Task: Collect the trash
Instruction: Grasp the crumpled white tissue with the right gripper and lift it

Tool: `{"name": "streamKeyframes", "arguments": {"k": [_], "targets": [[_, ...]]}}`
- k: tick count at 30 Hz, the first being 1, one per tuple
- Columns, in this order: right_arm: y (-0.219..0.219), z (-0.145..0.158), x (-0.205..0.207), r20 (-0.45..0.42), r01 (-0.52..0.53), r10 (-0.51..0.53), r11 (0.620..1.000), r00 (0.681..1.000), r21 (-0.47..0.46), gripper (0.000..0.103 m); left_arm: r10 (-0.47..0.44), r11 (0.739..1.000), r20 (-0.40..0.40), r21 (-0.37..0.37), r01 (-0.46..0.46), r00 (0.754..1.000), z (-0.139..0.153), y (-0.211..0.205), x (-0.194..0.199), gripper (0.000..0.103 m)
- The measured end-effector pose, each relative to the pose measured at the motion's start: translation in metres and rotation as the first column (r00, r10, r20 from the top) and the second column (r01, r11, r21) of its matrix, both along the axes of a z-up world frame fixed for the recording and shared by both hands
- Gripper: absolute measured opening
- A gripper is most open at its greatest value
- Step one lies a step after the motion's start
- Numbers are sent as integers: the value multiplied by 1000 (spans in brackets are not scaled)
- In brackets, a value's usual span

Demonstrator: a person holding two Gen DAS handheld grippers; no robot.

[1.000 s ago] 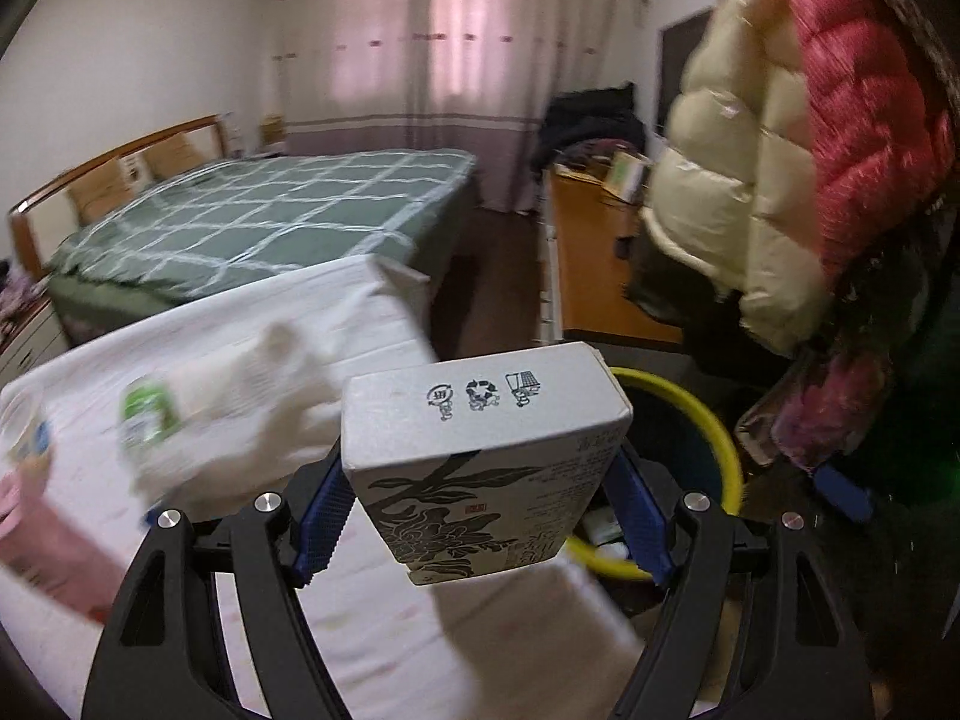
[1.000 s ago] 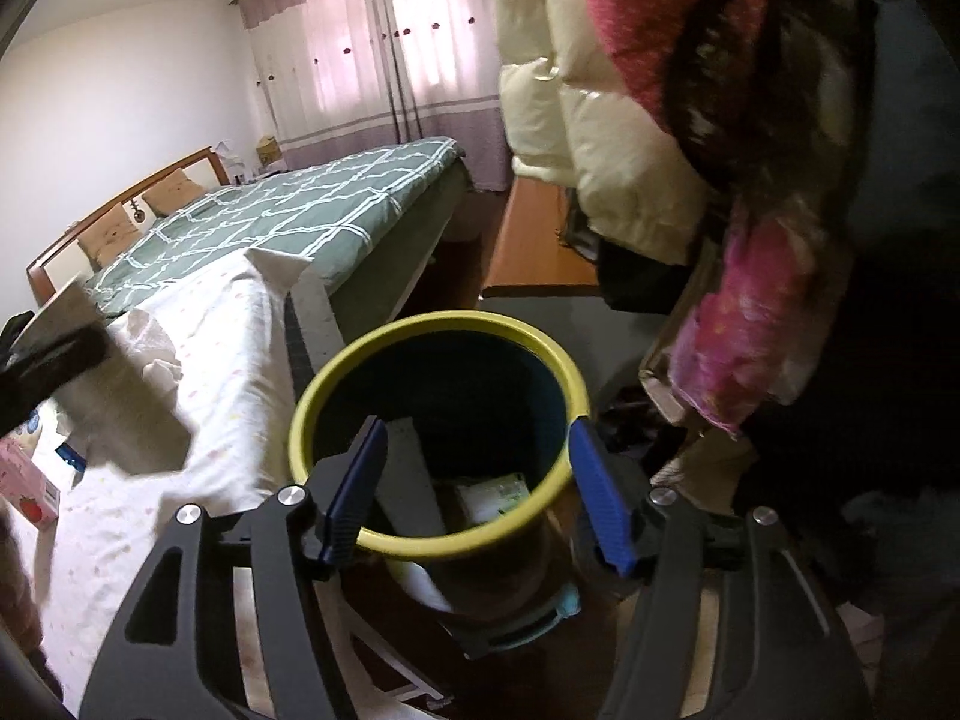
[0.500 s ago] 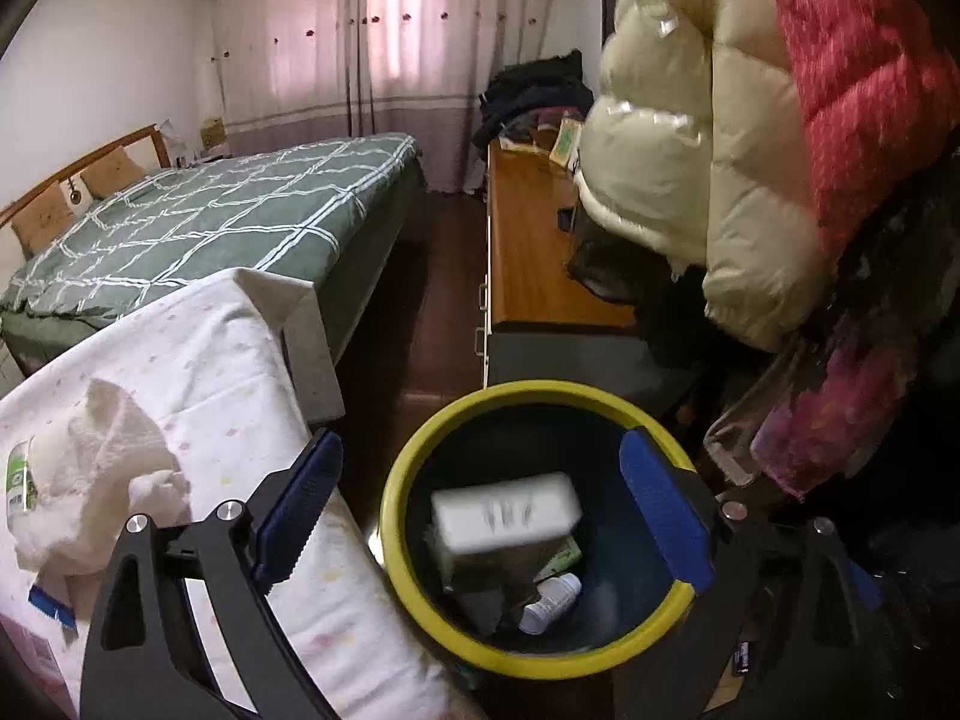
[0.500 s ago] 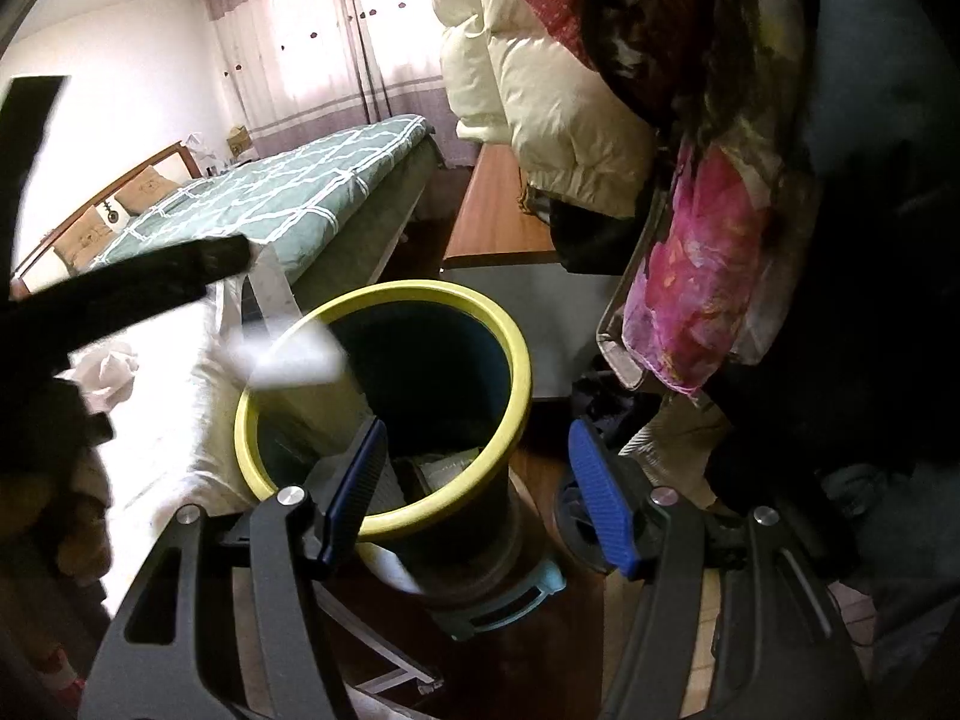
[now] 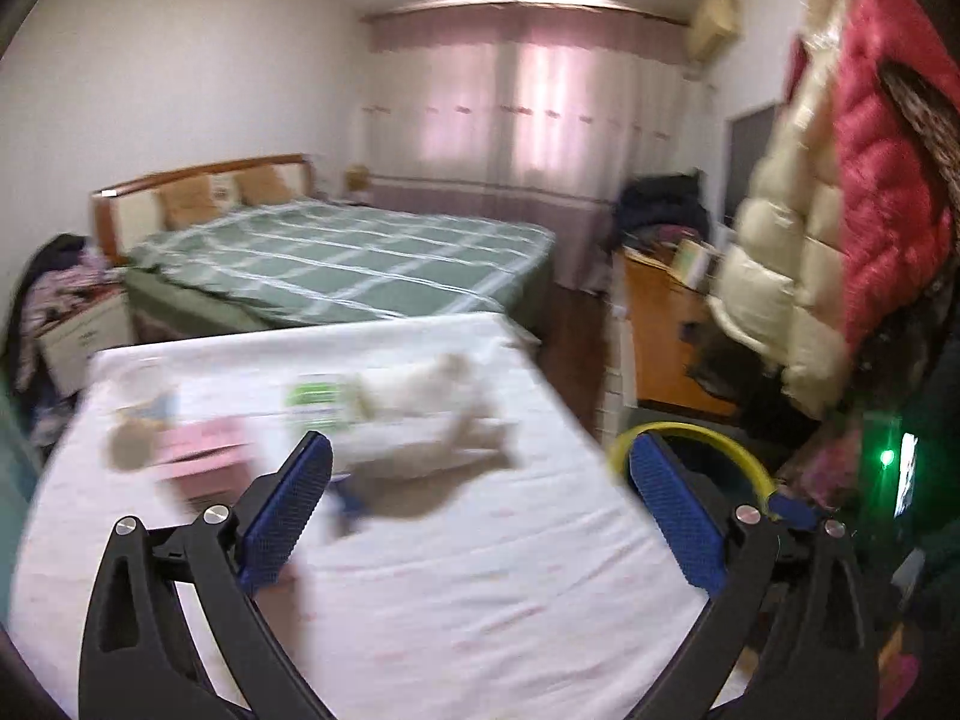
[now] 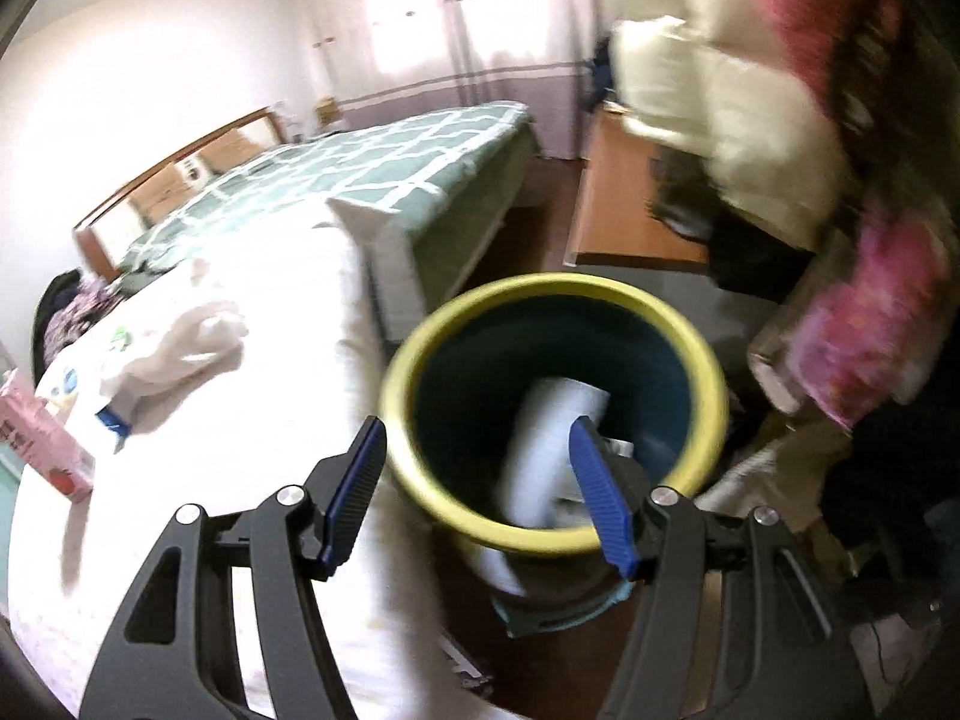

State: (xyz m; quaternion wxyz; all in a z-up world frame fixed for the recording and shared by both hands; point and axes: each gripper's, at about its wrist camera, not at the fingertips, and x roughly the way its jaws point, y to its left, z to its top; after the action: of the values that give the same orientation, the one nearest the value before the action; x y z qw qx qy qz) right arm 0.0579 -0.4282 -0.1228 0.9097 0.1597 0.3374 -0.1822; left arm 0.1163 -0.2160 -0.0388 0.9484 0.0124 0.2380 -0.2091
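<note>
Bedroom: green checked bed [image 5: 336,258] in the upper left of the left wrist frame, pink curtains behind, puffy coats [image 5: 840,210] hanging at the right edge. In front, a surface [image 5: 480,570] under a white cloth carries the leftover trash, all motion-blurred.

Left gripper [image 5: 480,516]: jaws opening, almost fully spread, nothing between them. It faces the surface. Just past its tips lie a crumpled white tissue or bag [image 5: 420,402], a green-labelled wrapper [image 5: 318,402] and a pink carton [image 5: 204,450], close together at centre left of the frame. A further small item at the far left is too blurred to name.

Right gripper [image 6: 480,498]: jaws partly spread, holding nothing. It hangs over the yellow-rimmed bin [image 6: 414,468], which stands beside the surface's edge at centre right of its frame. Inside the bin a pale carton [image 6: 540,450] leans upright, with other scraps under it that can't be made out.

Step, as I read it: one piece is already binned, and the left gripper is lined up to fetch the next. Next move calls for lowering onto one item, probably the crumpled white piece as it's nearest. It's soft, so the pinch must gather a fold. Then carry it to the bin.
</note>
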Motion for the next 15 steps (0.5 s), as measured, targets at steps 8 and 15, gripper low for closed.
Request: {"name": "streamKeyframes", "arguments": {"k": [8,15], "targets": [[68,27,60,45,-164,165,986,985,-30,61,215,975,22,46,-216,976,-16,103,0,98],[116,32,132,34,-268,269,963,963,-44,61,275,961,-24,19,-274,961,-35,152,10,98]]}}
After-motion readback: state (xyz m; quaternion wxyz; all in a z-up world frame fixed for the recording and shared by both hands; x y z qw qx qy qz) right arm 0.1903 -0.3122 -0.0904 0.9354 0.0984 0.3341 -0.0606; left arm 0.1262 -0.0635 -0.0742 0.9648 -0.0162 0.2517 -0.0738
